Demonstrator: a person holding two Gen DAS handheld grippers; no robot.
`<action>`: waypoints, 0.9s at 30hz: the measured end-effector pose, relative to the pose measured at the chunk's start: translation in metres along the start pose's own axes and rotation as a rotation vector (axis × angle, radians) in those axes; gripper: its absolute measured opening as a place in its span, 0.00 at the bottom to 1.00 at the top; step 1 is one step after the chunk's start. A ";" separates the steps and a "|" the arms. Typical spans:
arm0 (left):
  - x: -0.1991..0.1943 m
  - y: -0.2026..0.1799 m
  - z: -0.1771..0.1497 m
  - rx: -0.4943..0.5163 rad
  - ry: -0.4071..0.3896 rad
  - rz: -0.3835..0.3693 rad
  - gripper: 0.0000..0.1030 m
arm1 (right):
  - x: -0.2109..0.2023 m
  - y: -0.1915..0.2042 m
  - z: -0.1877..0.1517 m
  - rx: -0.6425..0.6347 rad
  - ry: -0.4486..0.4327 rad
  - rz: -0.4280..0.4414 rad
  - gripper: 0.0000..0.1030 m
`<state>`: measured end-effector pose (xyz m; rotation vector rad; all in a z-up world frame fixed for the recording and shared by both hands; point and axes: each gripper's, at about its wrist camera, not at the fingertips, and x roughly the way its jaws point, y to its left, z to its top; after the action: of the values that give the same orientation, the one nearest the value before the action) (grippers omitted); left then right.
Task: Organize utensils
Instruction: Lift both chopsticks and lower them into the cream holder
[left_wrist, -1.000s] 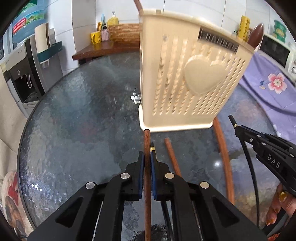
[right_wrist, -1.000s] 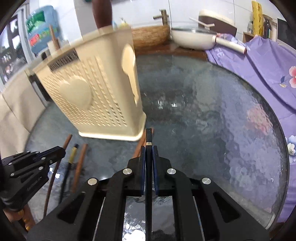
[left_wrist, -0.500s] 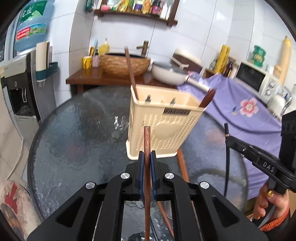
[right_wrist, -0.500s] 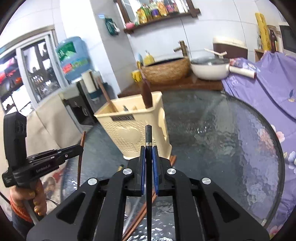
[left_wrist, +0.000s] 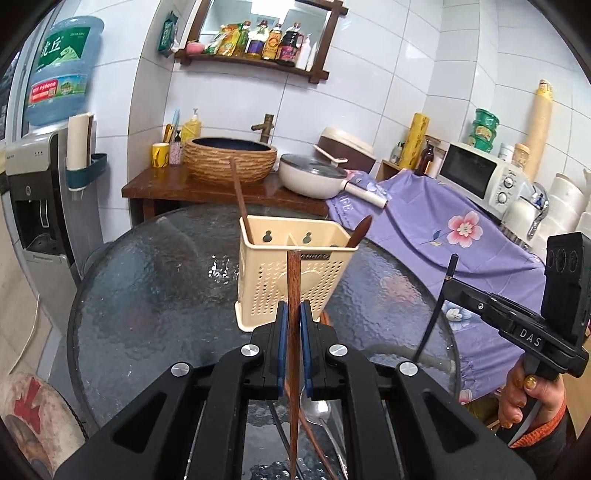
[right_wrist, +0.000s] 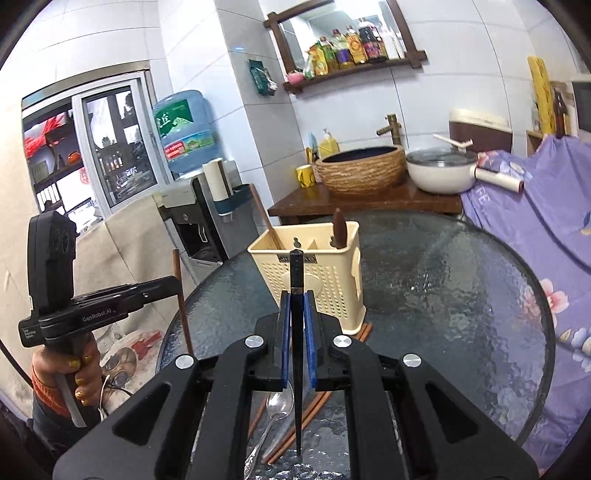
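Note:
My left gripper (left_wrist: 290, 314) is shut on a brown wooden chopstick (left_wrist: 293, 280), held upright above the round glass table (left_wrist: 147, 295). My right gripper (right_wrist: 295, 302) is shut on a black chopstick (right_wrist: 296, 269), also upright. Beyond both stands a cream perforated utensil holder (left_wrist: 291, 280) with a wooden chopstick and a wooden spoon in it. In the left wrist view the right gripper (left_wrist: 448, 280) shows at the right with the black chopstick (left_wrist: 439, 306). The right wrist view has the left gripper (right_wrist: 177, 284) at the left with the brown chopstick (right_wrist: 183, 306). A metal spoon (right_wrist: 273, 410) and brown chopsticks (right_wrist: 314, 406) lie on the glass below.
Behind the table a wooden counter (left_wrist: 177, 184) carries a woven basin (left_wrist: 231, 158) and a white pan (left_wrist: 310, 177). A purple flowered cloth (left_wrist: 443, 229) covers furniture on the right, by a microwave (left_wrist: 476, 173). A water dispenser (left_wrist: 33, 206) stands at the left.
Both grippers have risen from just above the glass and drawn back from the holder, each lifting its chopstick upright. The view now takes in the wall and shelf.

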<state>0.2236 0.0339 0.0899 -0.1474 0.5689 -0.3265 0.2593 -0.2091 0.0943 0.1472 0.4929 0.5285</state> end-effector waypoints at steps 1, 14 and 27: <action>-0.004 -0.002 0.002 0.005 -0.011 -0.001 0.07 | -0.003 0.003 0.002 -0.007 -0.008 0.001 0.08; -0.016 -0.015 0.022 0.037 -0.058 -0.004 0.07 | -0.008 0.016 0.022 -0.060 -0.035 0.014 0.08; -0.029 -0.012 0.109 0.013 -0.129 -0.026 0.07 | -0.007 0.027 0.114 -0.086 -0.101 0.047 0.08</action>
<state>0.2568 0.0375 0.1980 -0.1626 0.4372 -0.3435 0.2970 -0.1906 0.2041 0.1025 0.3679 0.5840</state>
